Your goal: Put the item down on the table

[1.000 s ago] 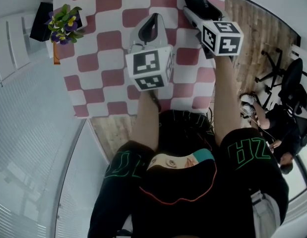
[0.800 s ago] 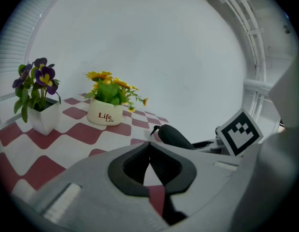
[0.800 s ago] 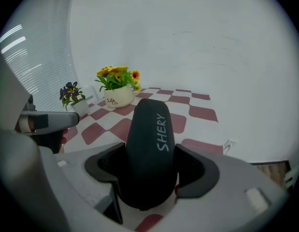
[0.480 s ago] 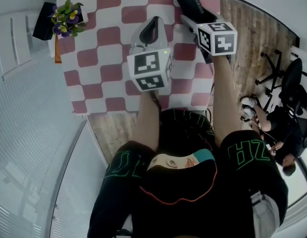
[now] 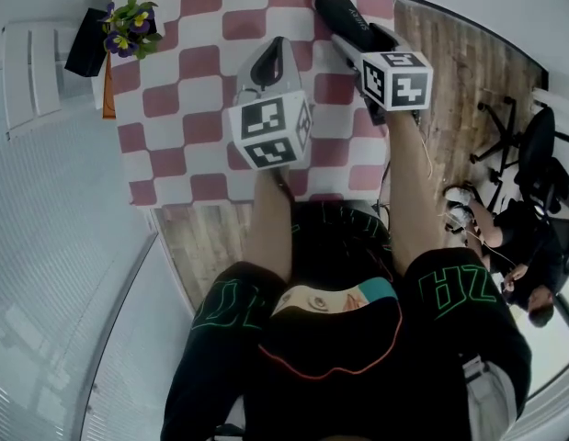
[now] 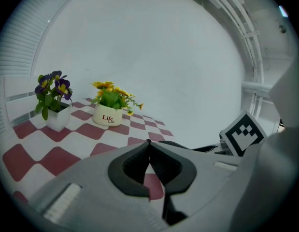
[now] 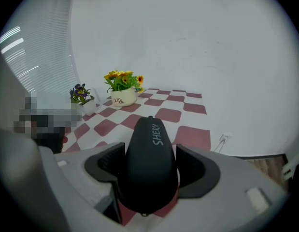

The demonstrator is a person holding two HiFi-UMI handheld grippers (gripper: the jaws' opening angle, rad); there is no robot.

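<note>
- The right gripper sits upper right of centre in the head view, its jaws clamped on a black case.
- In the right gripper view the case fills the middle of the frame. It stands between the two jaws of the gripper and points away from the camera, with "SHERY" printed in pale letters along its top.
- The case lies over the upper right part of the table, near its right edge (whether it touches the cloth cannot be told from any view).
- The left gripper is at centre top of the head view, beside the right one and a little lower in the frame.
- In the left gripper view its jaws meet at the tips with nothing between them; the checked table shows beyond.
- The right gripper's marker cube shows at the right of that frame.
- Purple flowers in a white pot stand at the upper left of the head view, at the table's corner.
- Yellow flowers in a pot marked "Life" stand just right of the purple ones in the left gripper view, and both appear left of centre in the right gripper view.
</note>
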